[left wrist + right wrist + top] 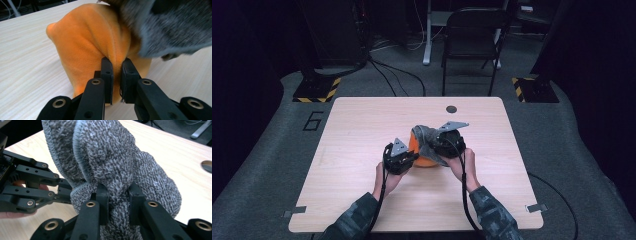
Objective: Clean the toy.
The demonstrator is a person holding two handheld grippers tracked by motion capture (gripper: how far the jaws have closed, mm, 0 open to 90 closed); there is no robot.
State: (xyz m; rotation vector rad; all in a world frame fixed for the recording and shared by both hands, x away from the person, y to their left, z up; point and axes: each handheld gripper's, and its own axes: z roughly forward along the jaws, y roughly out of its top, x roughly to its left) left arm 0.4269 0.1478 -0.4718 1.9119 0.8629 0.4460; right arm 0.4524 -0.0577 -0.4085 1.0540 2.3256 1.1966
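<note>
An orange plush cloth (421, 152) sits bunched at the middle of the wooden table (362, 125), with a grey terry cloth (428, 139) draped over its right side. My left gripper (117, 72) is shut on a raised fold of the orange cloth (87, 42); its jaws pinch the fabric between the pads. My right gripper (119, 195) is shut on a thick bunch of the grey cloth (110, 157), lifted a little above the table. In the high view the left gripper (408, 156) is at the pile's left and the right gripper (443, 145) at its right.
A round dark grommet hole (451, 109) lies in the table near the far edge. A black folding chair (472, 35) stands beyond the table on grey carpet. Cables (392, 70) run across the floor behind. Bare tabletop surrounds the cloths.
</note>
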